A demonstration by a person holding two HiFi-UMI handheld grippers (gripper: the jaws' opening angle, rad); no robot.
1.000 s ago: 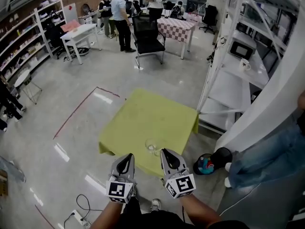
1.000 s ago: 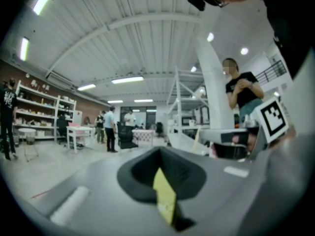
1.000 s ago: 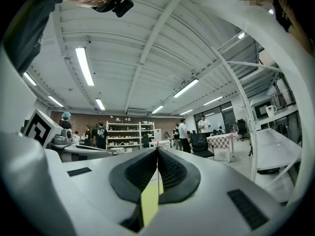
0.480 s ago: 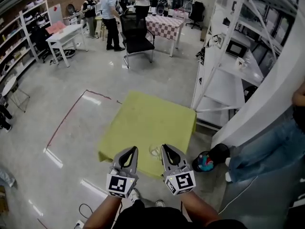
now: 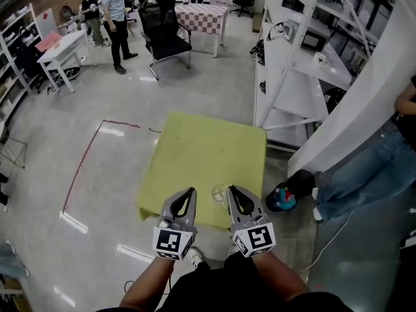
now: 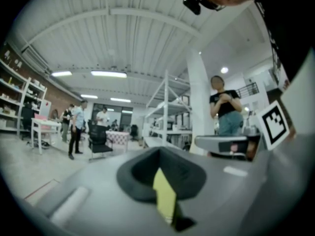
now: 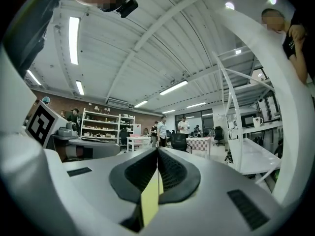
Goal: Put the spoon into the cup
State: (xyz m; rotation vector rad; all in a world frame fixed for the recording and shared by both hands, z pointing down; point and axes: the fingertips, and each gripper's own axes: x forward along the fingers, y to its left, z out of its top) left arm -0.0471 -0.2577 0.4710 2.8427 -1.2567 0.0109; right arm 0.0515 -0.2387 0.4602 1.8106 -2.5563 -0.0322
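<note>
A clear glass cup (image 5: 220, 192) stands near the front edge of the yellow-green table (image 5: 208, 151) in the head view. I see no spoon in any view. My left gripper (image 5: 189, 194) is held just left of the cup and my right gripper (image 5: 233, 191) just right of it, both over the table's near edge. Each one's jaws meet at the tips with nothing between them. In the left gripper view the left gripper (image 6: 160, 154) points level across the room, as does the right gripper (image 7: 157, 154) in its own view; only a sliver of yellow shows under the pads.
A white shelving rack (image 5: 305, 77) stands right of the table, with a person in jeans (image 5: 364, 174) beside it. A dark bag with coloured items (image 5: 286, 197) lies on the floor by the table's right corner. A black chair (image 5: 162, 38) and people (image 5: 117, 12) are far behind.
The head view has drawn closer to the table. Both grippers have moved forward to either side of the cup, still shut.
</note>
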